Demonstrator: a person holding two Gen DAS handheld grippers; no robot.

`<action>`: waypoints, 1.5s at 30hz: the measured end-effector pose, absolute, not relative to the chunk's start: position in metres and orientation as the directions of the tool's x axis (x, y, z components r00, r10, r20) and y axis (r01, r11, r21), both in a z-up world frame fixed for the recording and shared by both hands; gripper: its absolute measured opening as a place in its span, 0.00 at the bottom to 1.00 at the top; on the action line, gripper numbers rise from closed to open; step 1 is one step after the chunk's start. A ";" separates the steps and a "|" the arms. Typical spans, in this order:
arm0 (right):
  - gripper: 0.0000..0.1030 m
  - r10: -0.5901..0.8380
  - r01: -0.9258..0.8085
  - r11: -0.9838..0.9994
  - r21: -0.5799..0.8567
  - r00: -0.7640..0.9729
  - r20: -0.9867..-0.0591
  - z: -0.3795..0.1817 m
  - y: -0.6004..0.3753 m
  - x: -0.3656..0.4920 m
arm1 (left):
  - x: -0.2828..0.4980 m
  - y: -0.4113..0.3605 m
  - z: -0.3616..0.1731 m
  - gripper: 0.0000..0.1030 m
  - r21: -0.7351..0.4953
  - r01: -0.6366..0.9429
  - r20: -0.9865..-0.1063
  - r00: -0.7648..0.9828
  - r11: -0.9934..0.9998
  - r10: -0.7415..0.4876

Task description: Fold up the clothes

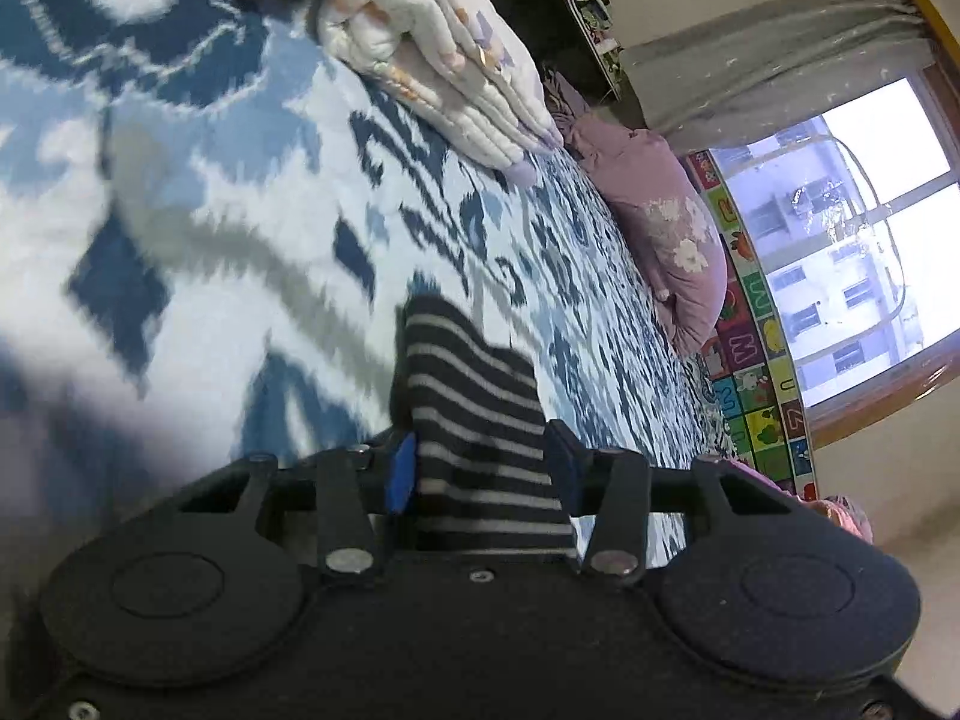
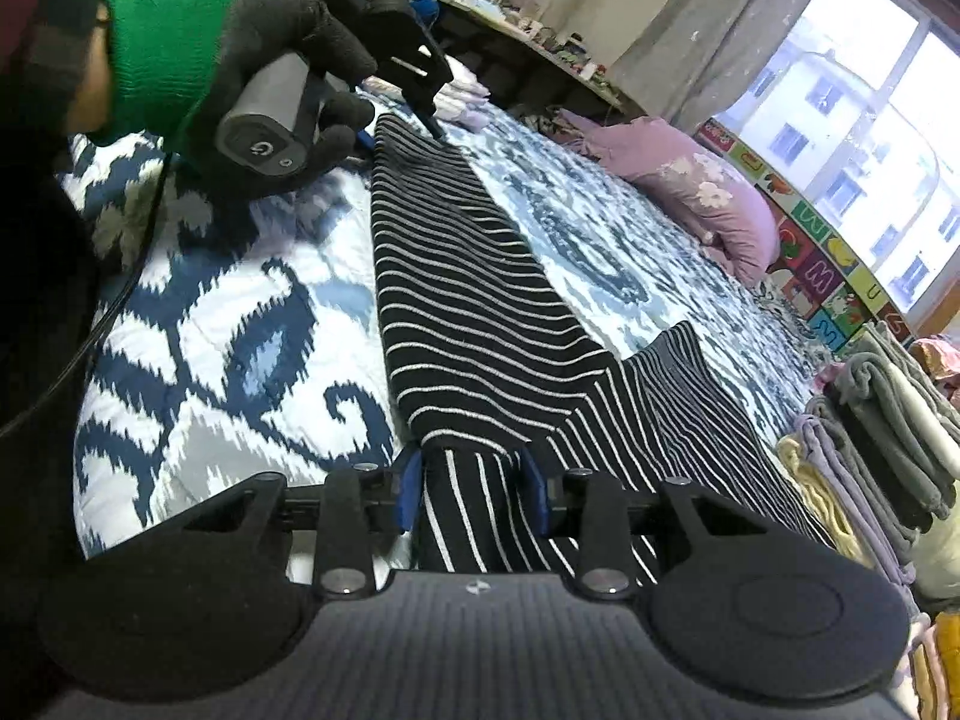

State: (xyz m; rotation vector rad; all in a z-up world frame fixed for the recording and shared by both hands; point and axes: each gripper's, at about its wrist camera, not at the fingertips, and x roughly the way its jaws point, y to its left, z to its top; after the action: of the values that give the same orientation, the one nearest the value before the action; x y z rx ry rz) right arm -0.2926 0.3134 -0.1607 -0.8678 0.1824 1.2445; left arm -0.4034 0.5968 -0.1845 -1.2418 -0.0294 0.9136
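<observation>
I hold the striped garment (image 2: 480,312) by two ends, so it stretches in a long band over the bed (image 2: 240,324) and I can fold it straight. The right tongs (image 2: 474,495) are clamped on the near end, the cloth bunched between the blue pads. The left tongs (image 1: 486,468), far ahead of the right ones, are clamped on the other end. A pile of folded clothes (image 2: 870,456) waits just to the right of the right tongs, I think for stacking.

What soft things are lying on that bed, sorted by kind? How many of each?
Striped garment, black with pale stripes: 1
Purple floral pillow: 1
Folded white quilt: 1
Stack of folded clothes at the bed's edge: 1 stack; pieces too bunched to count
Total: 4
</observation>
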 end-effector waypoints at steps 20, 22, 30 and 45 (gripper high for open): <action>0.39 0.797 -0.970 0.036 -0.240 0.172 -0.579 -0.150 0.296 -0.286 | -0.424 0.604 -0.183 0.03 -0.742 -0.669 -0.489 0.572 0.030 0.659; 0.40 0.793 -0.958 0.026 -0.284 0.193 -0.578 -0.154 0.298 -0.293 | -0.423 0.603 -0.182 0.03 -0.735 -0.678 -0.489 0.562 0.032 0.667; 0.42 0.783 -0.958 0.077 -0.275 0.229 -0.579 -0.156 0.296 -0.296 | -0.419 0.604 -0.182 0.03 -0.734 -0.678 -0.484 0.557 0.034 0.675; 0.39 0.836 -0.933 0.355 0.057 0.290 -0.465 -0.112 0.187 -0.213 | -0.391 0.500 -0.106 0.28 -0.660 -0.655 -0.345 0.699 0.367 0.627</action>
State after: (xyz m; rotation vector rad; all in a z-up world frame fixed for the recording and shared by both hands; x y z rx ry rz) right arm -0.2131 0.1867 -0.1123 -0.2434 0.4577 1.1954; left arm -0.3914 0.5003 -0.1063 -0.8657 0.0370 0.8238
